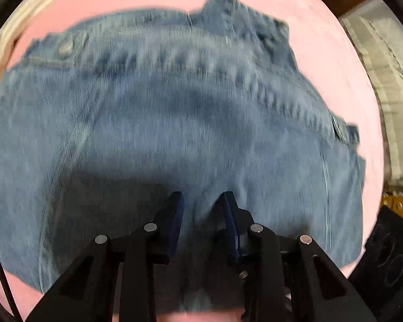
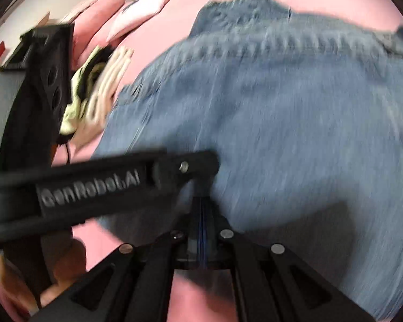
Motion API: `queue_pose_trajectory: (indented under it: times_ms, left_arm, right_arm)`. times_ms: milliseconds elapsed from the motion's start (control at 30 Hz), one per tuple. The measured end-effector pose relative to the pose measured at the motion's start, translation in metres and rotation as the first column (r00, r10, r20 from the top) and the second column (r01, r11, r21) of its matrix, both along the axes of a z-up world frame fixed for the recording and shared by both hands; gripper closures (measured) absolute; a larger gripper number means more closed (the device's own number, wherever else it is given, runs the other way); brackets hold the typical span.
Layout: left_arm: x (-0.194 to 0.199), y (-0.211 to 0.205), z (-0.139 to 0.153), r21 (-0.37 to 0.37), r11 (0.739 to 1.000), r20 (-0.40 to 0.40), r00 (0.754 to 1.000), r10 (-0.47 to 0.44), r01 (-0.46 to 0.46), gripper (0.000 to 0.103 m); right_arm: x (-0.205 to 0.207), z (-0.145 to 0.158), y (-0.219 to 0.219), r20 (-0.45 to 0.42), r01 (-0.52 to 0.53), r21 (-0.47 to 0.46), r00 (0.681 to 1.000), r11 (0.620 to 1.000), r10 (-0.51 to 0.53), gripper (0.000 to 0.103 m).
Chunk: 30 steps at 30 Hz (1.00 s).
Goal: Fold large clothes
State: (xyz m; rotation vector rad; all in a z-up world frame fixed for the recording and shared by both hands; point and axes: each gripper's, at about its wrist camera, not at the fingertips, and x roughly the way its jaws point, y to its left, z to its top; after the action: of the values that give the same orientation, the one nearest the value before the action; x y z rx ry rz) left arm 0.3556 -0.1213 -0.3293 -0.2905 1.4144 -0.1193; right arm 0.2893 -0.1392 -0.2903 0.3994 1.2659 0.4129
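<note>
A pink bed sheet [image 1: 344,86] fills the background of both wrist views, showing as a rim around the garment from about nine o'clock over the top to four o'clock in the left view. On it lies the denim garment [image 1: 174,123], a large blue piece spread wide across the middle of the left view; its thick stitched seam [image 1: 190,64] arcs from ten o'clock toward three o'clock, and a metal snap button [image 1: 66,47] sits on a flap near ten o'clock. In the right wrist view the same denim garment [image 2: 282,123] covers the frame from centre out to three o'clock, blurred.

At three o'clock in the left view a pale quilted cover [image 1: 389,86] lies beside the sheet. At nine to ten o'clock in the right view a heap of cream and pale yellow-green clothes [image 2: 94,91] rests on the sheet, just beside the denim's edge.

The left claw [image 1: 202,201], at six o'clock, has its jaws apart with denim showing in the gap, hovering close over or on the fabric; contact cannot be told. It crosses the right view as a black bar from nine o'clock to centre.

The right claw [image 2: 201,201], at six o'clock, has its jaws pressed together; whether denim is pinched between them cannot be told.
</note>
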Motion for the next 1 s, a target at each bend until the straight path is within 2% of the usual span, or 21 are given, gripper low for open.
queue_pose_trajectory:
  times_ms: [67, 133, 200, 233, 300, 367, 400, 467, 500, 567, 600, 700, 767, 800, 867, 933, 1000]
  left_arm:
    - [0.012, -0.002, 0.002, 0.067, 0.998, 0.047, 0.999, 0.006, -0.009, 0.075]
    - [0.025, -0.002, 0.001, 0.183, 0.983, 0.095, 0.995, 0.018, -0.035, 0.079]
    - [0.032, -0.001, 0.001, 0.243, 0.969, 0.115, 0.993, 0.010, -0.038, 0.080]
    - [0.035, 0.001, 0.001, 0.286, 0.957, 0.121, 0.993, 0.004, -0.039, 0.080]
    - [0.039, 0.012, 0.002, 0.386, 0.921, 0.136, 0.991, -0.002, -0.051, 0.080]
    - [0.040, 0.032, 0.000, 0.416, 0.905, 0.137, 0.990, 0.032, -0.087, 0.078]
    - [0.041, 0.046, -0.001, 0.419, 0.902, 0.133, 0.990, 0.056, -0.107, 0.071]
    - [0.042, 0.068, -0.002, 0.314, 0.940, 0.129, 0.986, 0.100, -0.137, 0.067]
    - [0.042, 0.073, -0.001, 0.344, 0.927, 0.136, 0.985, 0.108, -0.149, 0.067]
    - [0.043, 0.080, 0.000, 0.532, 0.831, 0.150, 0.984, 0.093, -0.160, 0.070]
    - [0.044, 0.088, -0.001, 0.540, 0.826, 0.149, 0.984, 0.095, -0.162, 0.070]
    - [0.041, 0.111, 0.006, 0.421, 0.885, 0.120, 0.979, 0.162, -0.198, 0.070]
    - [0.035, 0.110, 0.011, 0.403, 0.897, 0.085, 0.983, 0.162, -0.182, 0.071]
    - [0.026, 0.108, 0.016, 0.387, 0.906, 0.073, 0.986, 0.153, -0.169, 0.071]
    - [0.007, 0.099, 0.025, 0.320, 0.938, 0.053, 0.991, 0.126, -0.136, 0.071]
    - [-0.019, 0.080, 0.033, 0.215, 0.970, 0.022, 0.994, 0.106, -0.109, 0.070]
    - [-0.040, 0.059, 0.034, 0.138, 0.987, -0.006, 0.996, 0.084, -0.082, 0.070]
  right_arm:
    - [0.018, -0.001, -0.003, 0.015, 0.018, 0.000, 1.000, 1.000, -0.018, 0.103]
    - [0.029, -0.002, -0.006, 0.023, 0.026, -0.009, 0.999, 1.000, -0.026, 0.103]
    - [0.033, 0.000, -0.017, 0.055, 0.059, -0.087, 0.997, 0.994, -0.054, 0.103]
    - [0.034, 0.000, -0.026, 0.063, 0.080, -0.116, 0.995, 0.990, -0.073, 0.103]
    - [0.035, -0.001, -0.050, 0.065, 0.132, -0.114, 0.990, 0.985, -0.125, 0.103]
    - [0.032, 0.003, -0.079, 0.101, 0.198, -0.158, 0.978, 0.967, -0.183, 0.103]
    - [0.028, 0.006, -0.094, 0.107, 0.217, -0.162, 0.974, 0.963, -0.202, 0.103]
    - [0.024, 0.007, -0.119, 0.132, 0.275, -0.283, 0.960, 0.919, -0.247, 0.103]
    - [0.020, 0.007, -0.133, 0.162, 0.314, -0.370, 0.948, 0.874, -0.273, 0.103]
    - [0.015, 0.008, -0.161, 0.181, 0.381, -0.399, 0.925, 0.834, -0.335, 0.103]
    - [0.013, 0.008, -0.170, 0.169, 0.406, -0.365, 0.914, 0.838, -0.369, 0.103]
    - [0.012, 0.017, -0.170, 0.152, 0.424, -0.399, 0.905, 0.813, -0.398, 0.103]
    - [0.010, 0.027, -0.160, 0.154, 0.405, -0.414, 0.914, 0.815, -0.375, 0.103]
    - [0.006, 0.033, -0.150, 0.157, 0.386, -0.375, 0.922, 0.842, -0.353, 0.103]
    - [-0.005, 0.044, -0.123, 0.156, 0.342, -0.230, 0.937, 0.911, -0.312, 0.103]
    - [-0.017, 0.045, -0.092, 0.124, 0.269, -0.093, 0.958, 0.959, -0.257, 0.103]
    - [-0.028, 0.036, -0.055, 0.076, 0.181, 0.031, 0.980, 0.983, -0.183, 0.103]
